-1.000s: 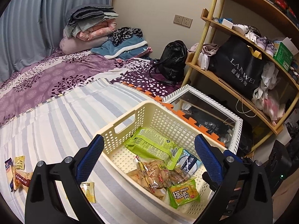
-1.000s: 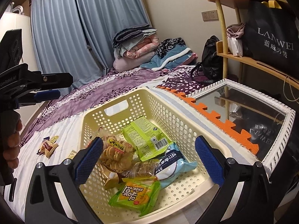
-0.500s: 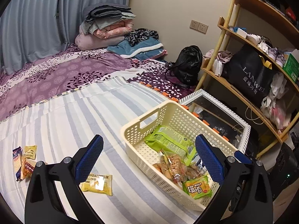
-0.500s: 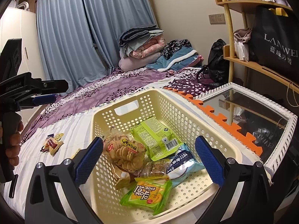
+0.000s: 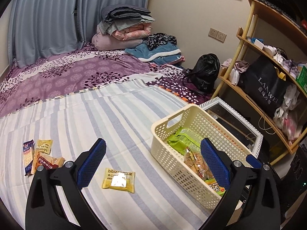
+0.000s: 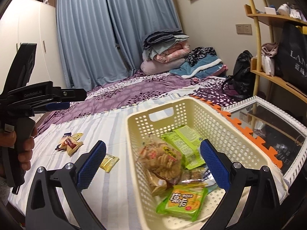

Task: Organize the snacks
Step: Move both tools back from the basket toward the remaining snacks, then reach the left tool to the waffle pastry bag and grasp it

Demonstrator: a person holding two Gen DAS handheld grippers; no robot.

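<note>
Both grippers [image 5: 152, 162] [image 6: 152, 162] are gaping wide and empty, left aiming at a yellow packet [image 5: 118, 179] lying outside the basket [image 5: 193, 113]

Snack-filled basket [image 6: 191, 105] between gaping tool [image 6: 152, 161]

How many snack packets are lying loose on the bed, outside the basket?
4: one yellow packet alone near the basket; a blue packet, small yellow packet and brown packet clustered farther left. More could hide beneath.

Folded blankets [image 5: 124, 25], black backpack [image 5: 206, 72], framed mirror [image 5: 236, 118].
</note>
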